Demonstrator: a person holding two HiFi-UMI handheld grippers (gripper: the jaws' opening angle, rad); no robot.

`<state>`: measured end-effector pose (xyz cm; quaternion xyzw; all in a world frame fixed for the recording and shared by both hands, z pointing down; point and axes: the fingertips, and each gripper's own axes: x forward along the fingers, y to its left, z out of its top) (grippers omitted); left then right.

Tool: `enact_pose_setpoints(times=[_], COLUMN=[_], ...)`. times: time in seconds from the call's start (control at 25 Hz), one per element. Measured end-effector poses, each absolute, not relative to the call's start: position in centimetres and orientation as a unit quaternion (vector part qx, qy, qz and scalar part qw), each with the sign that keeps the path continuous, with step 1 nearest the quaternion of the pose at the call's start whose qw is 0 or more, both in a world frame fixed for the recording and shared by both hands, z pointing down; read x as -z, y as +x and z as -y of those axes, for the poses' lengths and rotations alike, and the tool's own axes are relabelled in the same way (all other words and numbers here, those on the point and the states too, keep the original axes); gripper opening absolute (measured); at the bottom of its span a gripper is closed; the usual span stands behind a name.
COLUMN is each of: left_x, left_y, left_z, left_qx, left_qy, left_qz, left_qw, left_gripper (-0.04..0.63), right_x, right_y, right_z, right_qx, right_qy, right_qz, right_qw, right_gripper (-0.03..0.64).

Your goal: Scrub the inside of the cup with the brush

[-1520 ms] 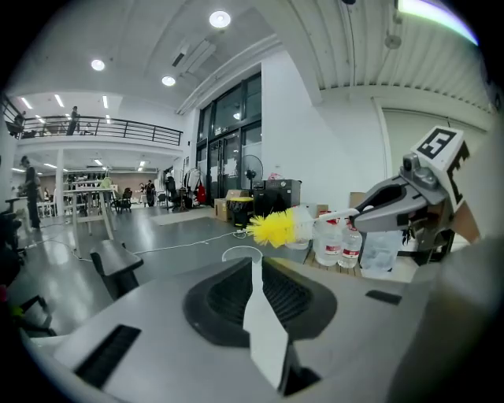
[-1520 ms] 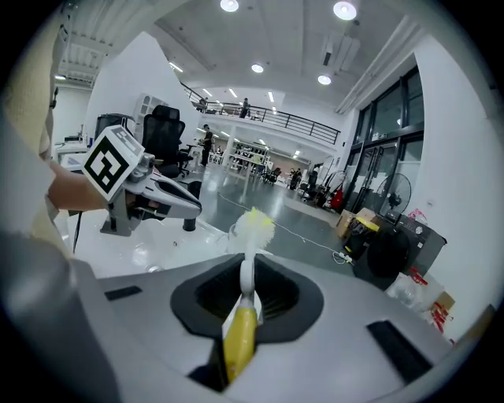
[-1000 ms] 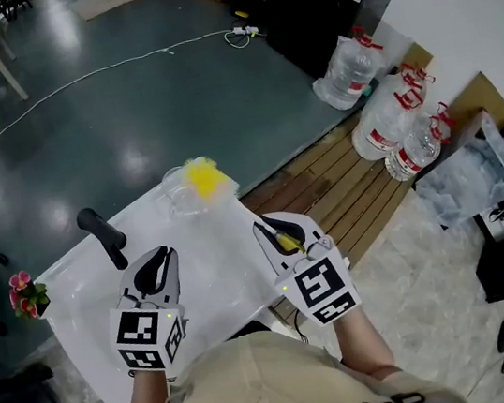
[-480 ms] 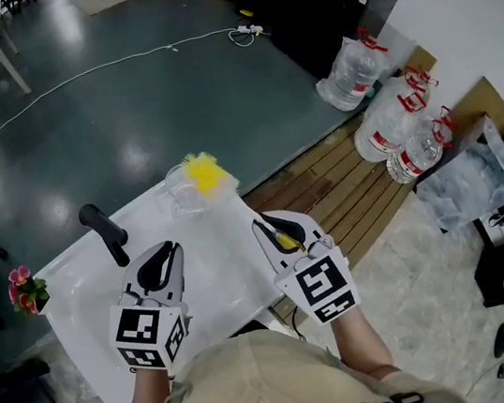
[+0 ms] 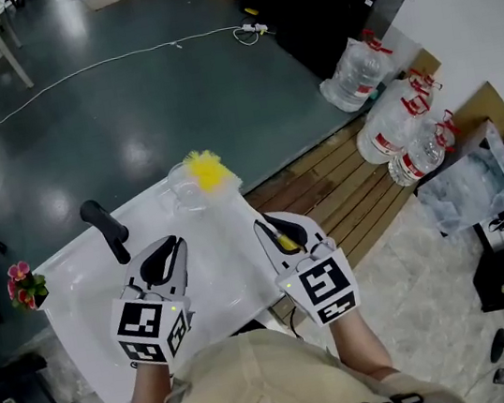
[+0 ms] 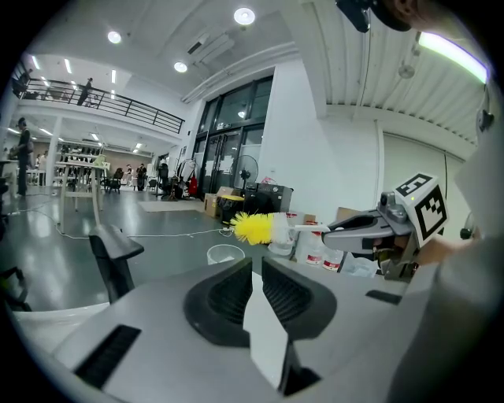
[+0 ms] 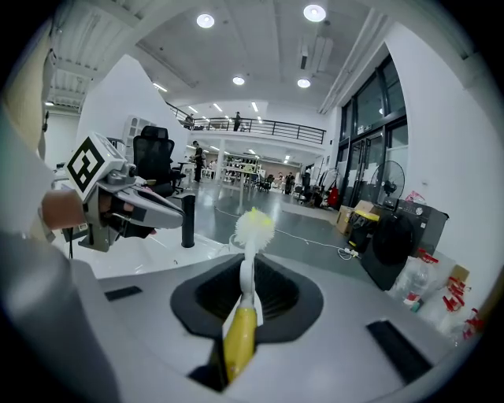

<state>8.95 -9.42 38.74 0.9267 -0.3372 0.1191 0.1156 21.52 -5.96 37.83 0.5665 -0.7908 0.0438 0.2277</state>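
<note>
A clear cup (image 5: 184,192) stands upright near the far edge of the white table (image 5: 86,293). My right gripper (image 5: 263,227) is shut on the yellow handle (image 7: 239,340) of the brush. The brush's fluffy yellow head (image 5: 206,170) hovers above the cup's rim on its right side, not inside it. From the left gripper view the brush head (image 6: 253,228) floats over the cup (image 6: 226,253). My left gripper (image 5: 173,244) is shut and holds nothing, short of the cup and to its left.
A black upright cylinder (image 5: 105,230) stands on the table's left part, and a small pot of flowers (image 5: 22,287) sits at its left edge. Beyond the table are dark floor, wooden planks and large water bottles (image 5: 390,117) at the right.
</note>
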Motion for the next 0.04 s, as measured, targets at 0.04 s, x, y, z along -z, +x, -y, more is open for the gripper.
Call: enact_pose_setpoints(times=[0.04], left_x=[-38.68], left_y=[9.01], left_z=[9.46], left_qx=[-0.118], left_qy=[0.927], left_qz=[0.337], left_qw=[0.116], left_gripper=[0.048], right_x=[-37.87], right_y=[21.55], right_z=[5.95], right_qx=[-0.045], right_qy=[0.567], right_qz=[0.791], right_qw=[0.226], right_gripper=[0.048])
